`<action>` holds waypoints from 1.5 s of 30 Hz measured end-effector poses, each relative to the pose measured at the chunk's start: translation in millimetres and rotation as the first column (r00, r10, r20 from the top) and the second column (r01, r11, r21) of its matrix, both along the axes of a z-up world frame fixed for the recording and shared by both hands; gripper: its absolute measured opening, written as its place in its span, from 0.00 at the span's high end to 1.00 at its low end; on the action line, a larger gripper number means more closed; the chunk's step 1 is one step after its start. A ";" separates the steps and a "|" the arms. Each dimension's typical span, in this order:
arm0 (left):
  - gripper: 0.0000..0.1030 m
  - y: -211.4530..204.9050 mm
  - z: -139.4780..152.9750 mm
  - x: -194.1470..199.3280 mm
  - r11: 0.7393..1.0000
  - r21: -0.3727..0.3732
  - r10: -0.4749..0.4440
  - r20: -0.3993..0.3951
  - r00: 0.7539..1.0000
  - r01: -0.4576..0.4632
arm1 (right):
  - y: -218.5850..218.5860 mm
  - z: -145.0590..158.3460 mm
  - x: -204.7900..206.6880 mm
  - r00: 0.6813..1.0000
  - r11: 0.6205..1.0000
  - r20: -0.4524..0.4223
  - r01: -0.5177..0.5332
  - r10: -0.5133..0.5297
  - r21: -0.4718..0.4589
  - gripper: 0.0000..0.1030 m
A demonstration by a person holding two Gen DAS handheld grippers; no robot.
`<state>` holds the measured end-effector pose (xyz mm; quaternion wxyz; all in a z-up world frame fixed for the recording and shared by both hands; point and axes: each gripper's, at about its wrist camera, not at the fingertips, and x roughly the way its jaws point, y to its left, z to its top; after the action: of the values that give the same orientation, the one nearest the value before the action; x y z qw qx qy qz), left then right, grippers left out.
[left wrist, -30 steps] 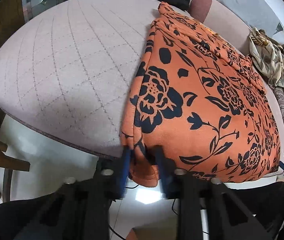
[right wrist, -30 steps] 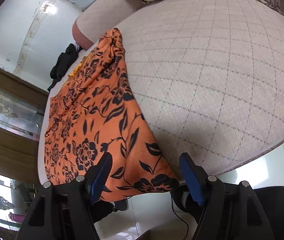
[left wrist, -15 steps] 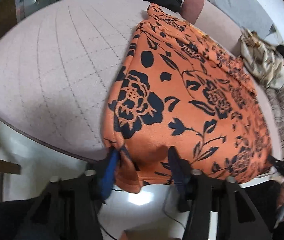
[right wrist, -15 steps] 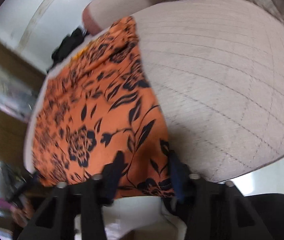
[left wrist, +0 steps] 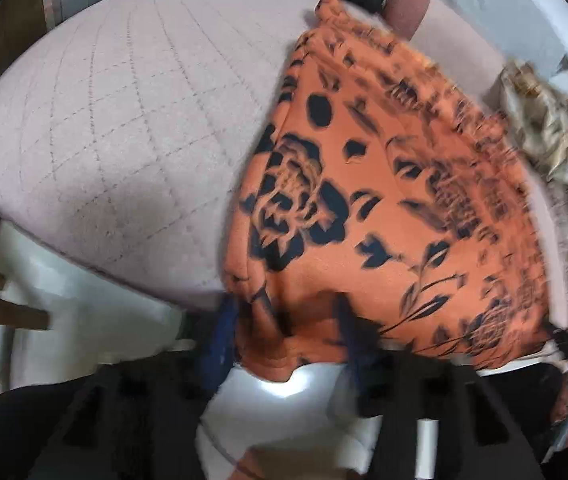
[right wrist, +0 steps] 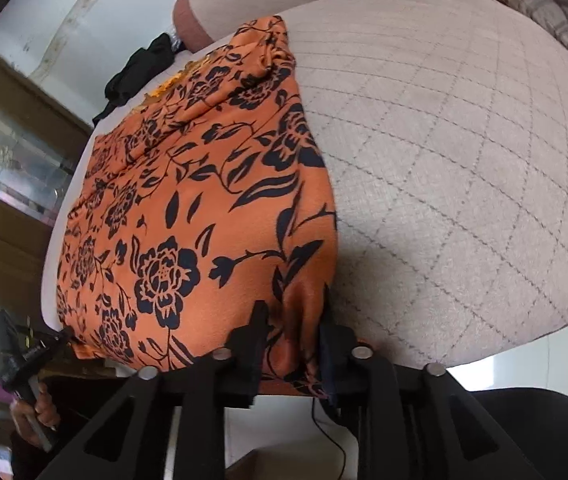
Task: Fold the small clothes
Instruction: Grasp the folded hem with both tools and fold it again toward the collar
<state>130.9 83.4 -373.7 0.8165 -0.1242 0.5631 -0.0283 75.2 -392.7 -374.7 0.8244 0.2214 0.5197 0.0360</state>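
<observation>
Fingers of the right gripper stand narrowly apart and pinch a bunched corner of the orange flowered cloth, whose hem hangs below the fingertips. The cloth spreads ahead and to the left of that gripper over the quilted pink cushion, with bare cushion to its right. The left gripper has the cloth's other near corner between its fingers; they sit wider apart, and the blur makes it hard to say whether they really clamp the fold, though it seems gripped. From there the cloth runs ahead and to the right. A black garment lies beyond the cloth's far end, and a pale patterned cloth sits far right, cut off by the frame.
</observation>
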 end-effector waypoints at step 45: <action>0.95 30.6 100.9 216.3 0.953 -0.304 0.041 0.189 0.981 0.019 | -51.9 90.4 193.0 0.998 0.960 0.049 0.035 -0.050 0.276 0.91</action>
<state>347.2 114.0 -272.8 0.8386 -0.2482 0.4693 -0.1221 268.2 -444.6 -284.3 0.8004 0.3438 0.4815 0.0963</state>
